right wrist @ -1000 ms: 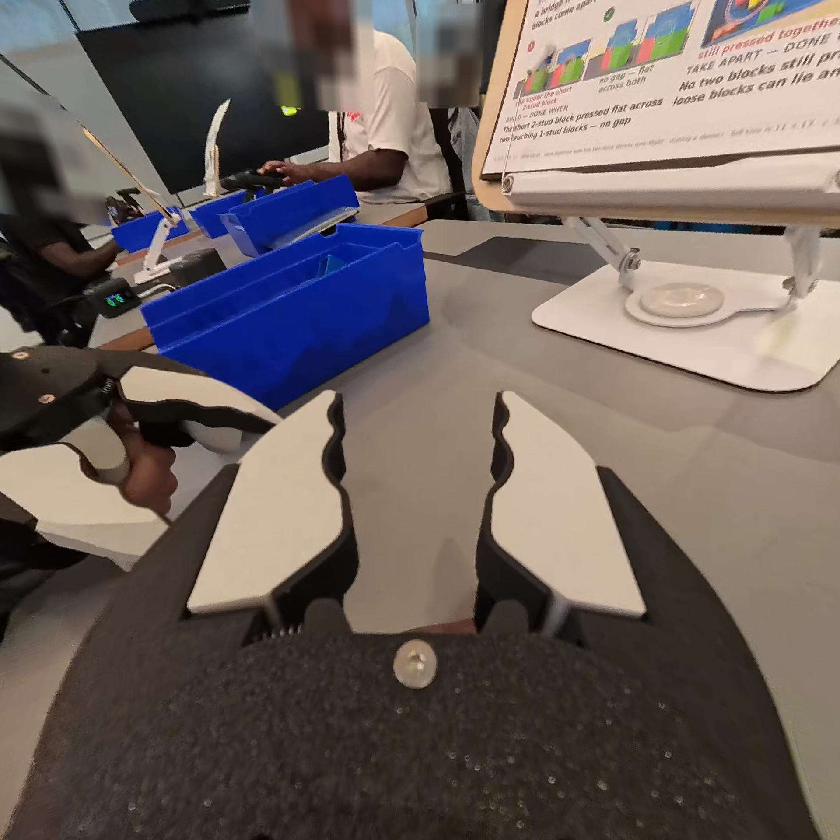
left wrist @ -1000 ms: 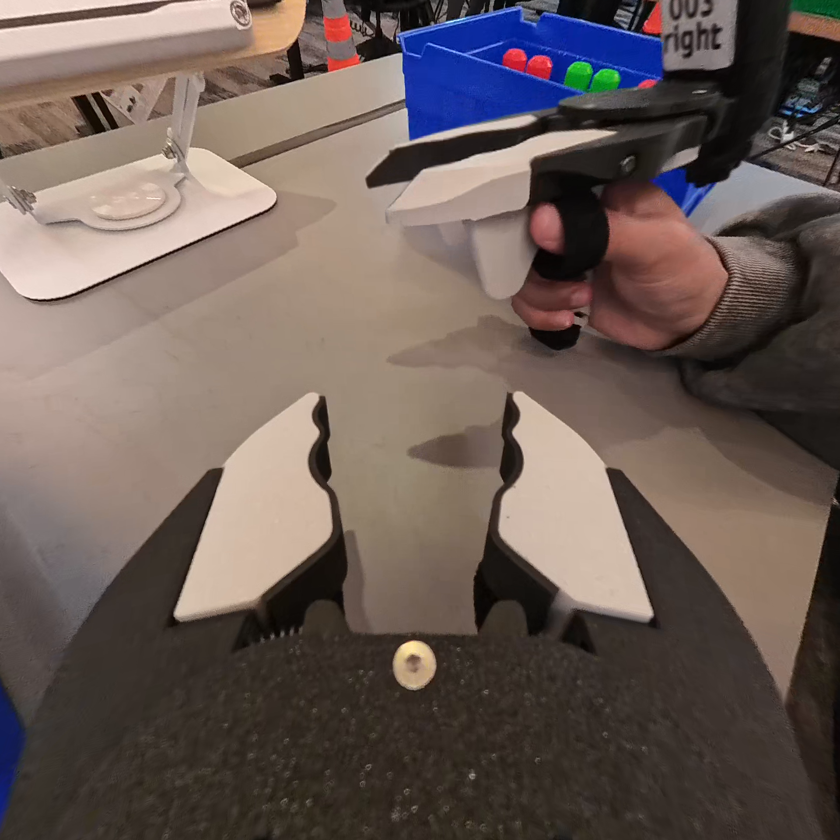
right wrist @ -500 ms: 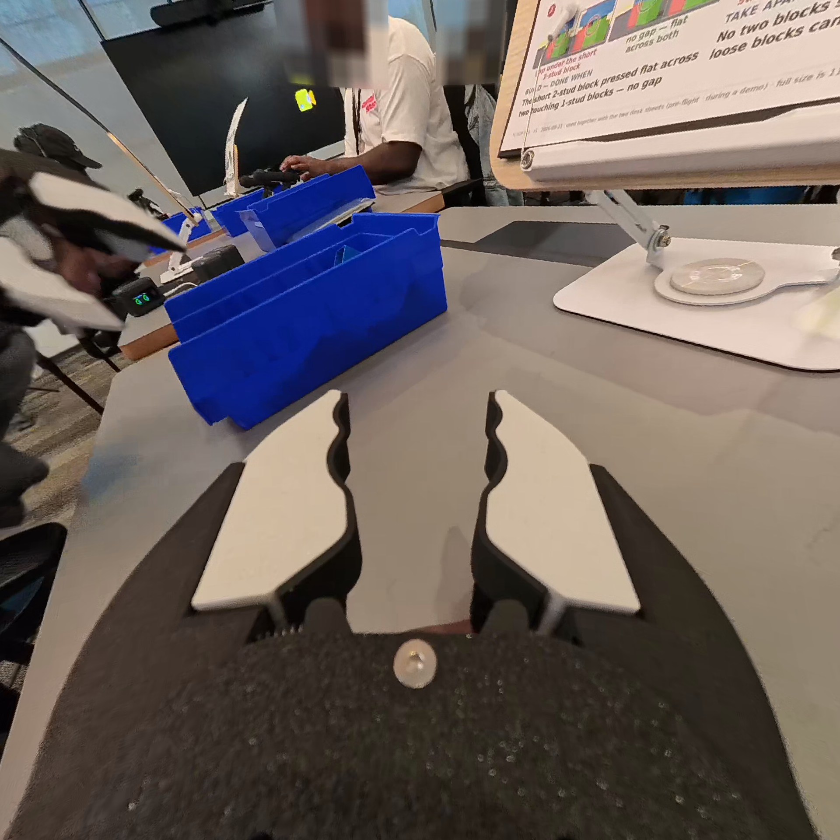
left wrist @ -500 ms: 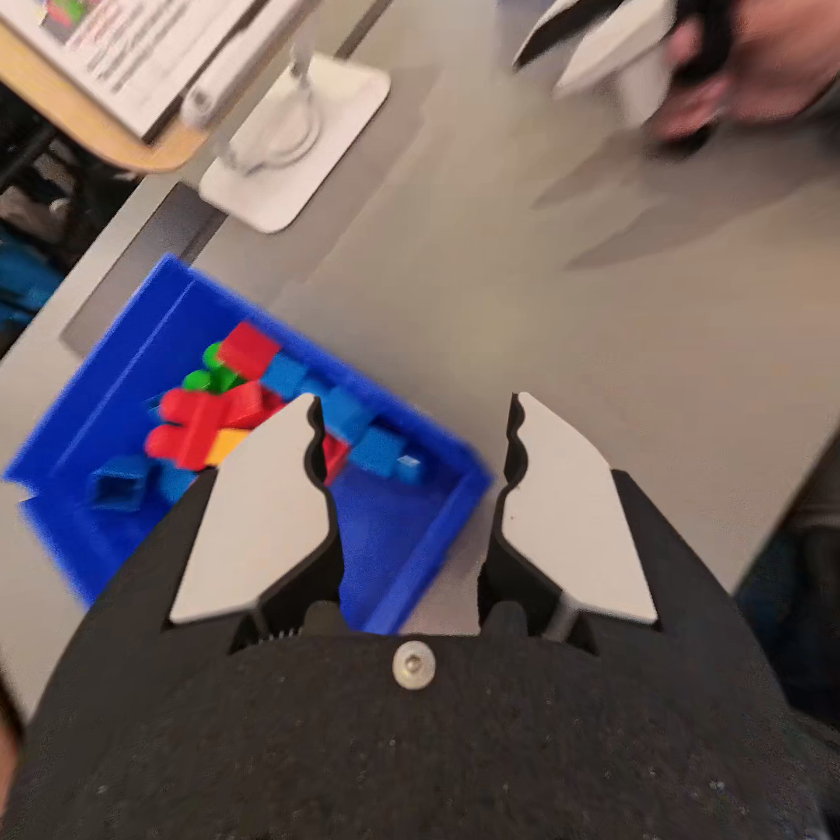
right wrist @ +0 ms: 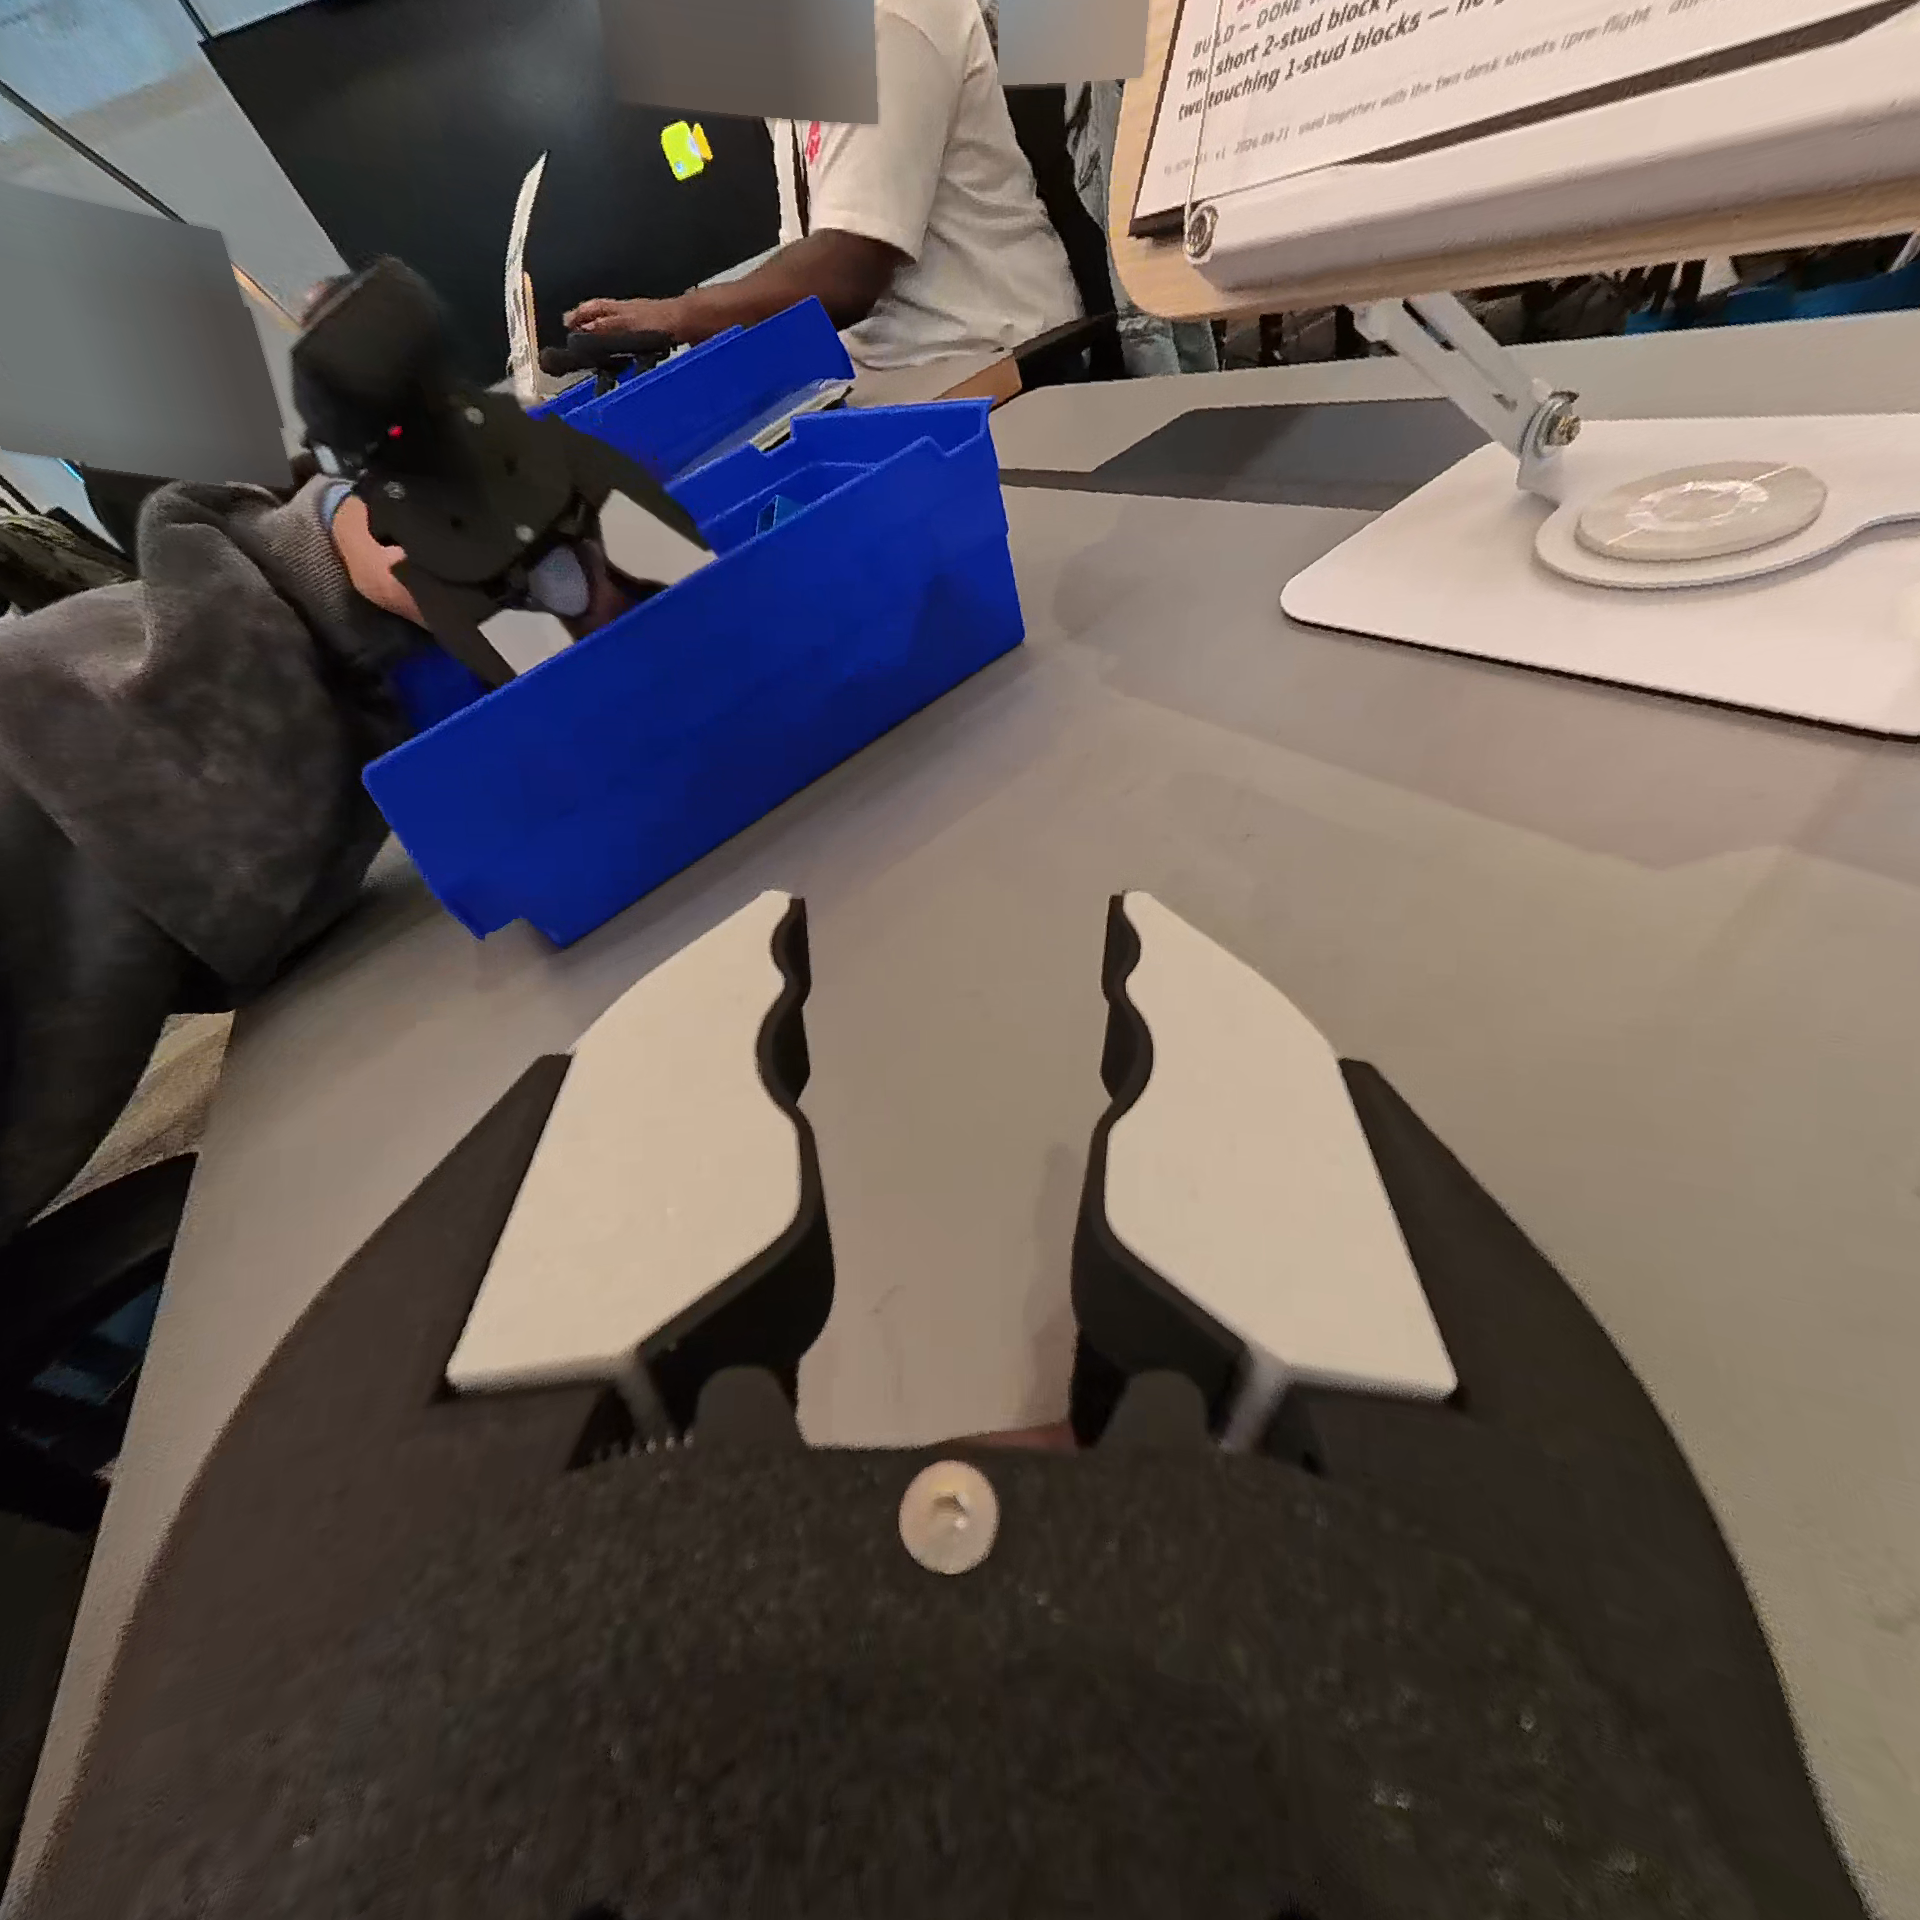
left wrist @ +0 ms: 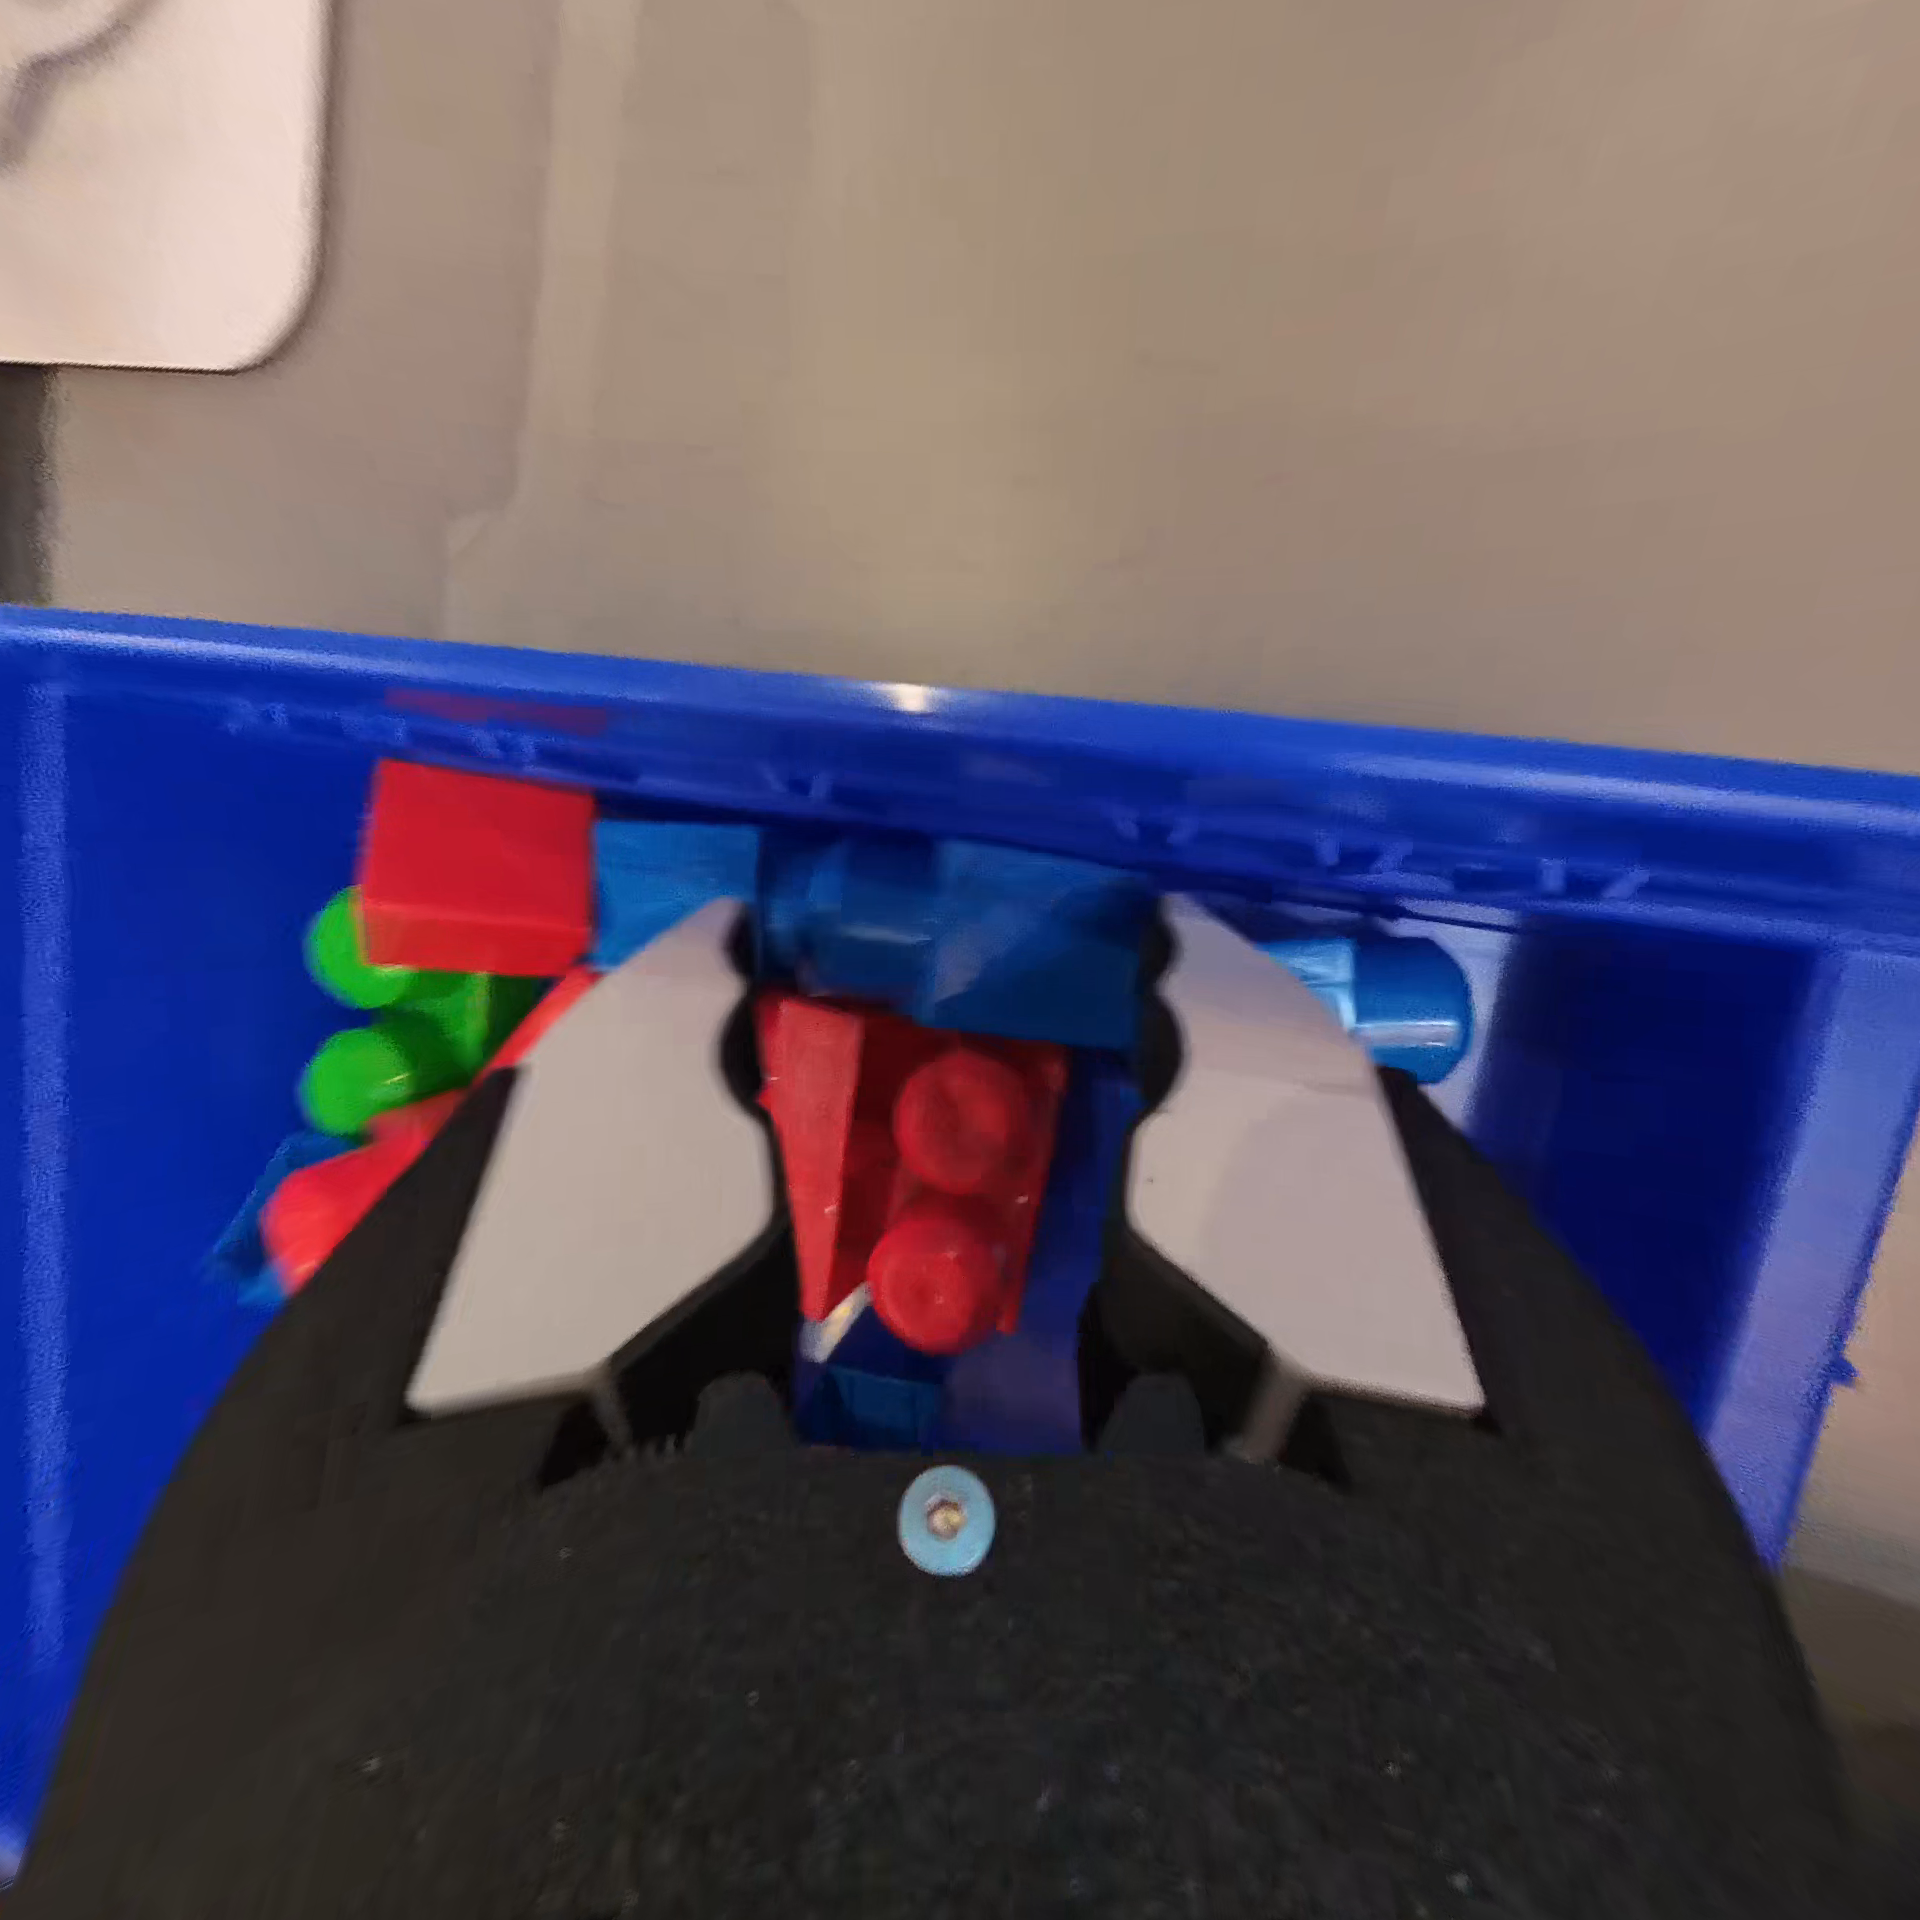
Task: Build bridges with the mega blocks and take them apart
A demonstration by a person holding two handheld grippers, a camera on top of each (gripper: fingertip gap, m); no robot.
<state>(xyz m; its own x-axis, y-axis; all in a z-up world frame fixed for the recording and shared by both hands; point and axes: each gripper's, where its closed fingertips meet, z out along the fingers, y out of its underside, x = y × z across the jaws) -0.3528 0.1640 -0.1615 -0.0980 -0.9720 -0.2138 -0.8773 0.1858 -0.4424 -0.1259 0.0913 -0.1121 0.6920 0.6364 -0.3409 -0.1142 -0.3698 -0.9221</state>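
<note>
The left gripper (left wrist: 940,935) is hanging inside the blue bin (left wrist: 1039,748), fingers spread wide and gripping nothing. In the left wrist view, going left to right: two green studs (left wrist: 364,1023) are poking out at 9 o'clock of the fingers, with a red block (left wrist: 478,868) lying on top of them against the far wall. A red two-stud block (left wrist: 935,1174) is sitting in the gap between the fingers, not touched as far as the blur lets me tell. A dark blue block (left wrist: 956,945) is lying across the fingertips at 12 o'clock. A light blue block (left wrist: 1392,997) is showing just past the right finger at 2 o'clock. The picture is smeared, so edges are soft.

The right gripper (right wrist: 956,914) is hovering over the bare grey table (right wrist: 1351,935), fingers also wide apart and empty. From it the bin is sitting at 11 o'clock, well apart, with the left gripper dipping into its near end. A white stand base (right wrist: 1507,613) is resting at 2 o'clock, and a seated person in a white shirt (right wrist: 935,208) is working at another table behind the bin.
</note>
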